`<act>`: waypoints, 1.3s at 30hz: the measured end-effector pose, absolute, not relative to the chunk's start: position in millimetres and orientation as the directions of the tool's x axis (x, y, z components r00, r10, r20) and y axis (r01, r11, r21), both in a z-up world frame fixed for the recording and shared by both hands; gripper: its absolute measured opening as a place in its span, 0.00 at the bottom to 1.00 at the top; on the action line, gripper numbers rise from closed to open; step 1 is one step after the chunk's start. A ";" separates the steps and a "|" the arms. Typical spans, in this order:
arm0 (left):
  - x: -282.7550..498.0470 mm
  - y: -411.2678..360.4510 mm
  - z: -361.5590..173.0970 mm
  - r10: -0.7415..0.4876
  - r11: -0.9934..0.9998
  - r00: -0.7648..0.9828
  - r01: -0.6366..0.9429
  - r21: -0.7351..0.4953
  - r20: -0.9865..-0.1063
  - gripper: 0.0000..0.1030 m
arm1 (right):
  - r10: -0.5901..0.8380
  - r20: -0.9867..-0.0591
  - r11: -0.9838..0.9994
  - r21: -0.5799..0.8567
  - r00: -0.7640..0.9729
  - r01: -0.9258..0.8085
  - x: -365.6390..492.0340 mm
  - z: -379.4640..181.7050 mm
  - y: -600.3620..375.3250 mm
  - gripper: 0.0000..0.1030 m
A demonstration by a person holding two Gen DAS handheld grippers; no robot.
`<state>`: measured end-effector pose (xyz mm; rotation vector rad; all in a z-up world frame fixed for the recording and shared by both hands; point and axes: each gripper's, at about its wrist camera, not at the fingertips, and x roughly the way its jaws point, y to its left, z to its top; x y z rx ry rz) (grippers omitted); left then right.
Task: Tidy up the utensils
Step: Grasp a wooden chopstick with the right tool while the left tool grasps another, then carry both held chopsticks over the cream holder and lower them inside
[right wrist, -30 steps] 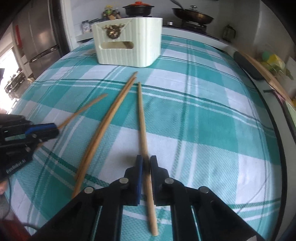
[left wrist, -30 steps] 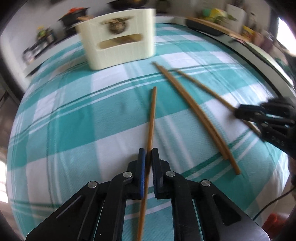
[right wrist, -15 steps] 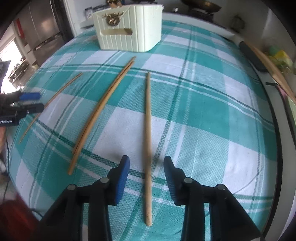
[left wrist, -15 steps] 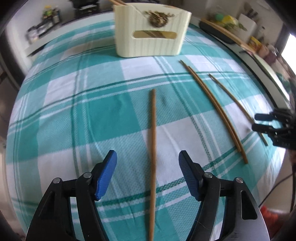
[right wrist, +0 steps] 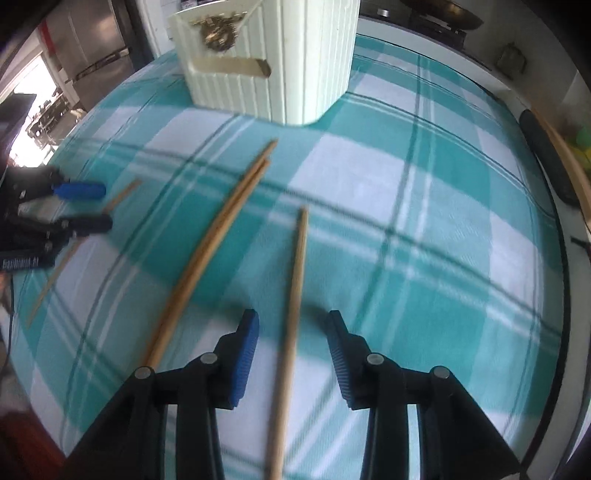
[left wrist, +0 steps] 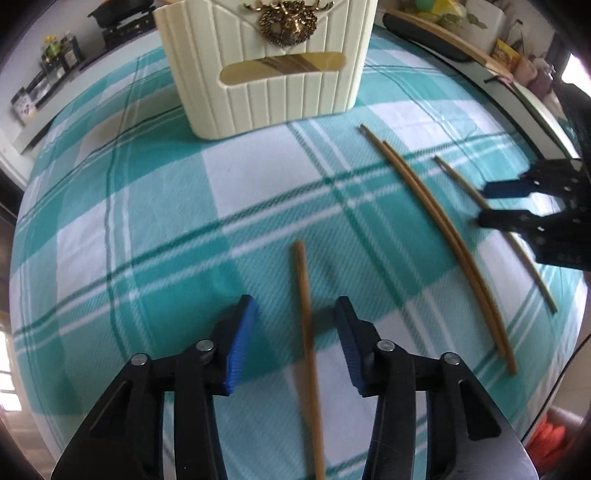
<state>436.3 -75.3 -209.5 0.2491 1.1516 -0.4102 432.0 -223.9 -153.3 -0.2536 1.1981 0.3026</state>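
Chopstick (left wrist: 306, 332) lengthwise between closing left tool (left wrist: 295, 332) pads — untouched, tip toward holder (left wrist: 266, 62).

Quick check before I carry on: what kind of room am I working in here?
Most likely a home kitchen. A wok-like pan sits on a stove at the far edge, a steel fridge stands at the left of the right wrist view, and the table's teal checked cloth carries chopsticks and a cream utensil holder.
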 end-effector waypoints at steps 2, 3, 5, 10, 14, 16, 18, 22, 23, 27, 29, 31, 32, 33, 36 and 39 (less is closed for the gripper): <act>439.2 -81.7 -209.4 -0.186 0.897 0.361 0.442 -0.008 -0.914 0.15 | 0.090 -0.933 0.936 -0.041 0.347 -0.350 445.4 -153.1 -218.2 0.11; 440.4 -83.7 -208.8 -0.192 0.897 0.367 0.442 -0.011 -0.910 0.05 | 0.087 -0.934 0.940 -0.038 0.346 -0.339 452.6 -153.1 -215.2 0.06; 441.9 -85.4 -208.8 -0.202 0.902 0.379 0.430 -0.022 -0.903 0.04 | 0.079 -0.932 0.944 -0.044 0.353 -0.327 458.0 -152.7 -213.1 0.06; 427.4 -70.3 -185.7 -0.226 0.919 0.465 0.394 -0.029 -0.856 0.04 | 0.124 -0.886 0.957 -0.012 0.447 -0.291 445.5 -125.2 -220.7 0.06; 402.9 -47.9 -142.8 -0.276 0.924 0.564 0.379 -0.053 -0.778 0.04 | 0.167 -0.819 0.958 0.003 0.549 -0.287 416.4 -83.1 -231.0 0.06; 388.8 -33.2 -119.2 -0.305 0.925 0.607 0.372 -0.077 -0.734 0.04 | 0.176 -0.780 0.958 -0.004 0.600 -0.286 398.1 -60.4 -236.5 0.06; 375.9 -21.7 -102.4 -0.323 0.926 0.639 0.364 -0.096 -0.698 0.04 | 0.184 -0.744 0.957 -0.014 0.643 -0.291 379.5 -40.8 -240.6 0.06; 358.1 -4.1 -76.2 -0.349 0.927 0.687 0.355 -0.125 -0.638 0.04 | 0.194 -0.673 0.957 -0.030 0.714 -0.289 348.1 -9.7 -247.5 0.06; 351.8 0.1 -71.5 -0.353 0.927 0.698 0.353 -0.129 -0.623 0.04 | 0.200 -0.653 0.958 -0.027 0.730 -0.286 339.4 -2.5 -248.7 0.06; 336.2 9.4 -58.8 -0.368 0.925 0.727 0.347 -0.152 -0.580 0.04 | 0.205 -0.598 0.961 -0.028 0.775 -0.276 322.6 11.8 -246.8 0.06; 330.5 14.2 -53.2 -0.372 0.926 0.742 0.341 -0.165 -0.558 0.04 | 0.202 -0.571 0.961 -0.041 0.796 -0.273 316.0 17.5 -242.7 0.06; 327.4 18.1 -48.7 -0.378 0.925 0.755 0.334 -0.182 -0.536 0.04 | 0.200 -0.551 0.962 -0.048 0.810 -0.270 312.4 22.1 -239.8 0.06; 326.6 19.4 -47.8 -0.379 0.925 0.756 0.332 -0.187 -0.534 0.04 | 0.204 -0.543 0.962 -0.044 0.815 -0.270 312.2 24.9 -238.3 0.06; 326.1 20.6 -47.2 -0.378 0.925 0.758 0.327 -0.191 -0.531 0.04 | 0.208 -0.536 0.962 -0.038 0.818 -0.270 311.8 27.2 -237.9 0.06; 325.4 24.9 -44.0 -0.375 0.927 0.767 0.315 -0.203 -0.521 0.04 | 0.215 -0.517 0.962 -0.034 0.829 -0.270 310.2 33.9 -235.2 0.06; 321.9 29.3 -40.2 -0.371 0.929 0.777 0.306 -0.211 -0.509 0.04 | 0.217 -0.505 0.961 -0.042 0.836 -0.275 311.0 40.2 -231.2 0.06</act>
